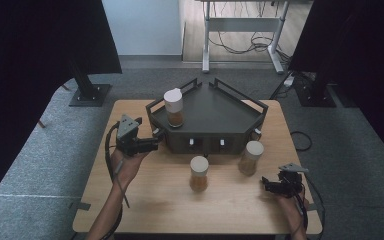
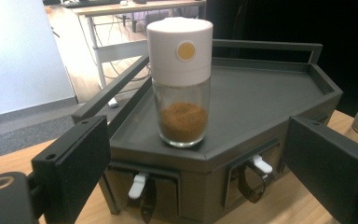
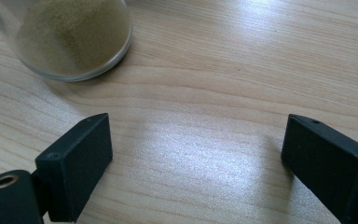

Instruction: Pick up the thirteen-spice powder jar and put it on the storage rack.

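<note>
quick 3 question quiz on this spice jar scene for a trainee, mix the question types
1. How many white-capped spice jars are in the high view?
2. True or false: the left gripper is shut on the jar on the tray.
3. Which jar stands nearest the right gripper? A) the jar on the tray B) the middle jar C) the right-hand jar

Key
1. Three: one on the dark tray, two on the wooden table.
2. False: its jaws stand open, short of the tray, with the jar ahead of them.
3. C
</note>
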A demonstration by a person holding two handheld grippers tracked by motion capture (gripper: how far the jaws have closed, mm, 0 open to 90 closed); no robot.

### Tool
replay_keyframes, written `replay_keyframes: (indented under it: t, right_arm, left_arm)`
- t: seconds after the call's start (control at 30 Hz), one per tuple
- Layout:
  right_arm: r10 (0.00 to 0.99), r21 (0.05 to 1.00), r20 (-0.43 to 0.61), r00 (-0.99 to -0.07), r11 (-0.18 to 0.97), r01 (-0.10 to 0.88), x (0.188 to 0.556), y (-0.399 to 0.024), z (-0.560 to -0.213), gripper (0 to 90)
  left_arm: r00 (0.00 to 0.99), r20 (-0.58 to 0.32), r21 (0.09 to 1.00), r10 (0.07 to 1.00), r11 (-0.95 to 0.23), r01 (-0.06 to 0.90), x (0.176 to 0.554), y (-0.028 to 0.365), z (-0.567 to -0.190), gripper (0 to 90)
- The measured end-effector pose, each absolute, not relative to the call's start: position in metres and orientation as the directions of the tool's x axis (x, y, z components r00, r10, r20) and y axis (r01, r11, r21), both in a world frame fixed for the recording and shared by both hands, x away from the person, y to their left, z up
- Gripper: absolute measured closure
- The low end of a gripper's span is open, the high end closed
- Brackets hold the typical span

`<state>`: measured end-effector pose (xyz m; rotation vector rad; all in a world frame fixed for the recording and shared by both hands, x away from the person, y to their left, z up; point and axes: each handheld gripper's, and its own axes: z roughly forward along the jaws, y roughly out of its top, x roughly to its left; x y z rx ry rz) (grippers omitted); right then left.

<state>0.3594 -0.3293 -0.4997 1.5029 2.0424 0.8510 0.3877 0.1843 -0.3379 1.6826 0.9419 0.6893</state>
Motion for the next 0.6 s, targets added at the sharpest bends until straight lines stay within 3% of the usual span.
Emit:
replay_keyframes:
  t: [0.6]
  right_arm:
    - [0.956,0.713,-0.006,-0.292,0.209,0.669,0.359,-0.329,-0.5,8.1]
  left_arm:
    - [0.526,0.016,0.951,0.85,-0.176,0.255,0.358,0.196,-0.354,7.5]
